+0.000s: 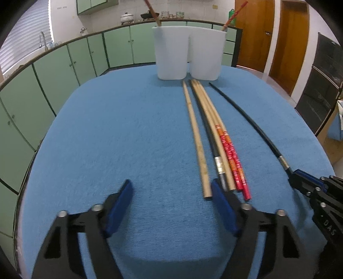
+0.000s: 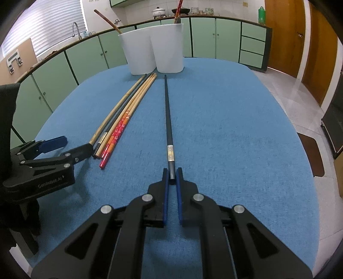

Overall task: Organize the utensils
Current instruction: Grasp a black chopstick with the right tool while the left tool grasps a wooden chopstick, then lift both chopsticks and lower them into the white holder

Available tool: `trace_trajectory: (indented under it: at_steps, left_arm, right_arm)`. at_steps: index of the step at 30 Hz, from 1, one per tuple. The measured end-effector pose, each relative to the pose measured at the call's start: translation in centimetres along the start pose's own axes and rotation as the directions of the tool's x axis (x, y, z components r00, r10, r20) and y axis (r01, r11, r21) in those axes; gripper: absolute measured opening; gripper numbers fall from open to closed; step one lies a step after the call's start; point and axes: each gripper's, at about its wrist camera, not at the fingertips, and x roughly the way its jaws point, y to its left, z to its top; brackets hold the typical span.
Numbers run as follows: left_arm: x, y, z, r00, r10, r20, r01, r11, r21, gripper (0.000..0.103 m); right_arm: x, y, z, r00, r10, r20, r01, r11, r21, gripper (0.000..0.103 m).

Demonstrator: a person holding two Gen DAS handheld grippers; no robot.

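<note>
Right gripper (image 2: 172,175) has its jaws clamped on the butt end of a black chopstick (image 2: 167,120), which lies along the blue cloth (image 2: 225,128) straight ahead of the jaws, tip pointing at the white holder (image 2: 154,51). Left gripper (image 1: 171,193) hangs w/ jaws wide apart and nothing between them; its right pad sits just beside the near ends of the chopstick bundle (image 1: 214,137).

Progress, as a judgement: early. The holder's 2 compartments each show only one stick poking out, a brown one (image 2: 107,19) in the far-left compartment and a red-patterned one (image 2: 178,10) in the other. Left on the cloth: a plain bamboo stick (image 1: 196,137), a second black one, a couple more bamboo ones, and the red/orange pair (image 1: 233,158), all ahead of the left jaws and touching or nearly so. So approx. six sticks to go, incl. the gripped one.

In the way: little. The bundle is packed tight, so singling one out may nudge its neighbours. The two grippers are near each other. Green cabinets (image 2: 90,55) are well beyond the table.
</note>
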Motion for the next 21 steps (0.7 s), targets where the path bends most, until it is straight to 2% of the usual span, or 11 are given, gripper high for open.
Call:
trace_trajectory:
  at_steps: [1, 3, 6, 9, 16, 21]
  left_arm:
    - [-0.1, -0.3, 0.0, 1.000, -0.009, 0.004, 0.009, 1.000, 0.005, 0.057]
    - [-0.3, -0.9, -0.1, 1.000, -0.022, 0.011, 0.022, 1.000, 0.022, 0.039]
    - [-0.3, -1.6, -0.2, 0.999, -0.039, 0.017, 0.039, 0.999, 0.027, 0.020]
    - [-0.4, -2.4, -0.2, 0.999, -0.035, 0.021, 0.034, 0.999, 0.039, 0.008]
    - [-0.9, -2.6, -0.3, 0.999, -0.041, 0.031, 0.040, 0.999, 0.021, 0.007]
    - [-3.8, -2.0, 0.1, 0.995, -0.034, 0.091, 0.032, 0.999, 0.021, 0.007]
  right_arm:
    - [0.0, 0.1, 0.0, 1.000, -0.004, 0.000, 0.004, 1.000, -0.003, 0.007]
    - [0.1, 0.2, 0.1, 1.000, -0.007, -0.002, 0.007, 1.000, -0.007, 0.008]
    - [0.2, 0.2, 0.1, 1.000, -0.003, -0.001, 0.003, 1.000, -0.004, 0.008]
    - [0.2, 0.1, 0.1, 1.000, 0.004, 0.000, -0.004, 1.000, 0.002, 0.007]
    - [-0.6, 0.1, 0.1, 0.999, 0.014, 0.029, -0.014, 1.000, -0.002, 0.006]
    - [-3.0, 0.1, 0.8, 0.995, 0.005, 0.095, -0.002, 1.000, -0.028, 0.006]
